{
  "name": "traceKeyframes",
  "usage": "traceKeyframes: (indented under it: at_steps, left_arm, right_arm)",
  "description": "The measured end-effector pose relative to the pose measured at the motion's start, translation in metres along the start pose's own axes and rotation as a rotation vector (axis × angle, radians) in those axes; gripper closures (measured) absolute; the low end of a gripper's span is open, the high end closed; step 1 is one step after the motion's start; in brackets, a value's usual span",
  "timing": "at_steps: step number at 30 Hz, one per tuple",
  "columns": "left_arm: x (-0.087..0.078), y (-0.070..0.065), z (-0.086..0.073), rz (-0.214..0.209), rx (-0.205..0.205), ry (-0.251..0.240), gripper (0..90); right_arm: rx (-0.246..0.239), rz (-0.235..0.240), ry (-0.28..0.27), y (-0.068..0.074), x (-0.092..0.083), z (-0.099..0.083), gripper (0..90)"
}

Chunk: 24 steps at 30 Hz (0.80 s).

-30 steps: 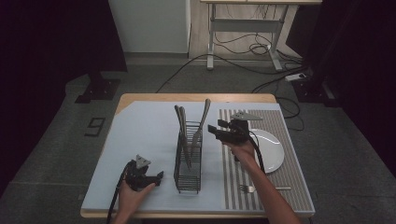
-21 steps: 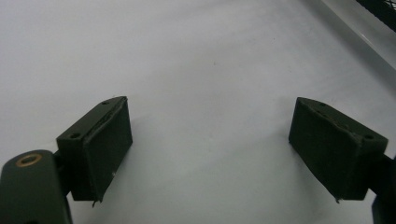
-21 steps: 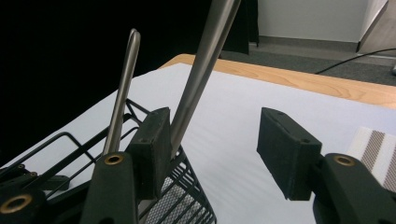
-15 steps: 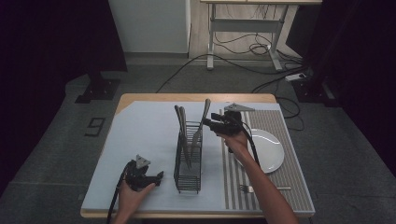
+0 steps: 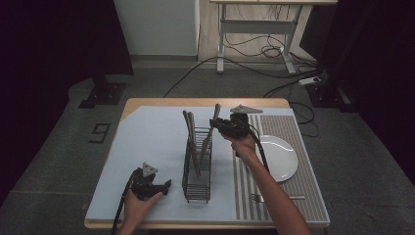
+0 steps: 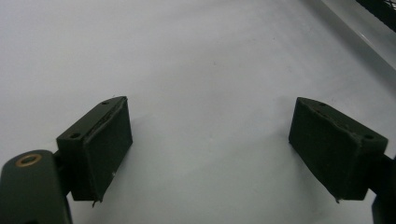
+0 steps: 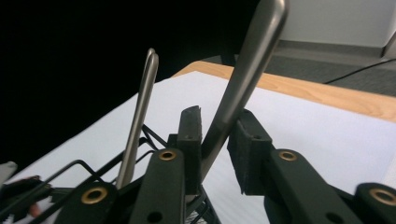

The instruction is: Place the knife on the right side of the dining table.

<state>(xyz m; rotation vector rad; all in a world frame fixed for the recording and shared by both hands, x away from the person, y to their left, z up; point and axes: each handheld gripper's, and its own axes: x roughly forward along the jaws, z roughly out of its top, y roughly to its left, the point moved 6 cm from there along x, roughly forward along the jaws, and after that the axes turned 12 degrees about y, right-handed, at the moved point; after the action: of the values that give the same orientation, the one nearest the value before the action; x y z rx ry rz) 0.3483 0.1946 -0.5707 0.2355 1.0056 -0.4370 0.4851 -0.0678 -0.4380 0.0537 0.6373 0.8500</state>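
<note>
A black wire cutlery rack (image 5: 197, 169) stands mid-table with several metal utensils upright in it. The tallest utensil handle (image 5: 214, 115) leans to the right at the rack's far end. My right gripper (image 5: 215, 123) comes in from the right and is shut on that handle; in the right gripper view the handle (image 7: 252, 60) runs up between the two pads, touching both. My right gripper (image 7: 215, 140) sits just above the rack's rim. My left gripper (image 5: 166, 185) rests low at the front left, jaws wide open over bare mat, as the left gripper view (image 6: 210, 149) confirms.
Two more handles (image 5: 188, 122) stand in the rack, one seen thin and upright (image 7: 142, 102). A white plate (image 5: 279, 156) and a fork (image 5: 274, 197) lie on the ribbed mat (image 5: 298, 205) at the right. A pale blue mat (image 5: 147, 142) covers the left.
My right gripper has moved left and a little away from the plate side, up to the leaning handle at the rack. The left gripper has stayed put.
</note>
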Motion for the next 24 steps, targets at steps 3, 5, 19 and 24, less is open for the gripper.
traceKeyframes:
  at_steps: [3, 5, 19, 24]
  left_arm:
    - [0.0, 0.0, 0.0, 0.0, 0.0, 0.0, 13.1]
    - [0.0, 0.0, 0.0, 0.0, 0.0, 0.0, 13.1]
    - [0.0, 0.0, 0.0, 0.0, -0.001, 0.001, 13.1]
    - [0.0, 0.0, 0.0, 0.001, 0.001, 0.002, 13.0]
  right_arm:
    - [0.044, 0.046, 0.0, -0.001, -0.002, 0.0, 78.0]
    - [0.054, 0.075, -0.002, 0.0, -0.004, 0.001, 79.0]
    - [0.07, 0.144, -0.097, 0.009, -0.035, 0.015, 84.1]
    - [0.072, 0.15, -0.158, 0.012, -0.055, 0.025, 84.2]
